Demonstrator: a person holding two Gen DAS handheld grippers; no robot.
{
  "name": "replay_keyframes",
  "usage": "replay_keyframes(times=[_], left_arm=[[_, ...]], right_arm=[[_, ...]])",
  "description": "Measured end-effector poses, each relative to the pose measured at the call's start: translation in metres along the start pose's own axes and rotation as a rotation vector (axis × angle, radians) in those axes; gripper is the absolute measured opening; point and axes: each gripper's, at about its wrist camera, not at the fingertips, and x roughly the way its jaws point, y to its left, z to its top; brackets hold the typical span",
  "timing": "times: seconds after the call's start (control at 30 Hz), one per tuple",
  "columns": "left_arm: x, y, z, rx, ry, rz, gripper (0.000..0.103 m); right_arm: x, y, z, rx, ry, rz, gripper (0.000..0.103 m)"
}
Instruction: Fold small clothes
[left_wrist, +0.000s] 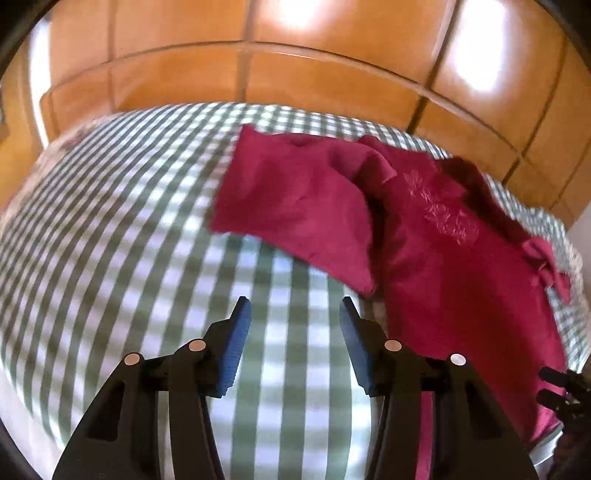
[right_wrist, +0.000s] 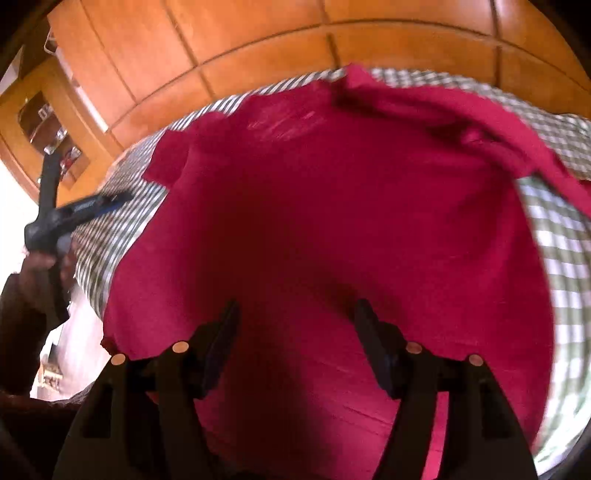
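The left gripper (left_wrist: 295, 306) has two matte black fingers, each widening toward the base into a broad angular plate with a slot-shaped cut-out. Blue ribbed pads (left_wrist: 236, 350) line the inner faces. Four round, pale copper-coloured pin heads sit across the linkage, two on each finger. The right gripper (right_wrist: 297, 310) has the same black build and the same four pin heads; its pads look dark in shadow. In the right wrist view, left of that gripper, a dark sleeve (right_wrist: 18, 317) covers the person's arm.
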Motion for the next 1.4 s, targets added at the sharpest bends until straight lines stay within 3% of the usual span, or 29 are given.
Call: replay_keyframes(times=[0.1,0.17,0.2,0.27,0.3,0.33,0.37,0.5,0.63,0.73,0.83,0.93,1.07,1.13,1.2,1.23,1.3,1.37,1.4], left_arm=[[0.023,-0.011,0.000,0.135,-0.014,0.072,0.049],[0.046,-0.030,-0.003,0.310,-0.022,0.156,0.049],[0.058,-0.038,-0.007,0.398,-0.013,0.170,0.049],[0.065,-0.039,-0.005,0.458,-0.017,0.161,0.049],[0.065,-0.037,-0.002,0.462,-0.008,0.138,0.039],[0.065,-0.032,0.003,0.442,0.009,0.093,0.024],[0.064,-0.026,0.007,0.409,0.014,0.085,0.000],[0.039,0.016,0.028,0.168,-0.030,-0.015,0.000],[-0.014,0.103,0.053,-0.190,-0.145,-0.124,0.000],[-0.047,0.157,0.062,-0.392,-0.216,-0.144,0.000],[-0.070,0.209,0.061,-0.558,-0.269,-0.099,0.000],[-0.071,0.245,0.054,-0.658,-0.261,-0.011,0.000],[-0.056,0.276,0.046,-0.676,-0.186,0.169,0.000],[-0.044,0.288,0.034,-0.760,-0.114,0.184,0.000],[-0.051,0.283,0.022,-0.790,-0.132,0.176,0.000],[-0.051,0.279,0.018,-0.782,-0.131,0.167,0.004],[-0.051,0.259,0.018,-0.746,-0.124,0.155,0.042],[-0.055,0.234,0.019,-0.699,-0.159,0.103,0.056],[-0.057,0.217,0.022,-0.653,-0.163,0.086,0.056]], right_arm=[[0.007,0.001,0.001,0.015,-0.010,-0.003,0.075],[0.006,-0.001,0.002,0.041,-0.011,0.010,0.076],[0.005,-0.004,0.002,0.060,-0.012,0.024,0.076],[0.004,-0.009,0.002,0.097,-0.014,0.043,0.076],[0.003,-0.010,0.002,0.105,-0.015,0.047,0.076],[0.005,-0.008,0.003,0.112,-0.016,0.046,0.076],[0.005,-0.008,0.003,0.116,-0.016,0.042,0.076],[0.005,-0.005,0.005,0.132,-0.012,0.032,0.076],[0.006,-0.005,0.006,0.132,-0.004,0.027,0.076],[0.006,-0.003,0.007,0.134,-0.005,0.017,0.076],[0.007,-0.002,0.007,0.138,-0.009,0.007,0.077],[0.007,0.001,0.007,0.134,-0.008,-0.007,0.077],[0.008,0.003,0.009,0.128,-0.002,-0.021,0.078],[0.008,0.004,0.010,0.127,-0.001,-0.028,0.079],[0.010,0.005,0.010,0.129,-0.004,-0.028,0.083],[0.011,0.007,0.010,0.126,-0.006,-0.031,0.084],[0.012,0.011,0.010,0.106,-0.004,-0.046,0.087],[0.010,0.011,0.011,0.093,-0.003,-0.047,0.086],[0.007,0.008,0.012,0.100,-0.008,-0.042,0.084]])
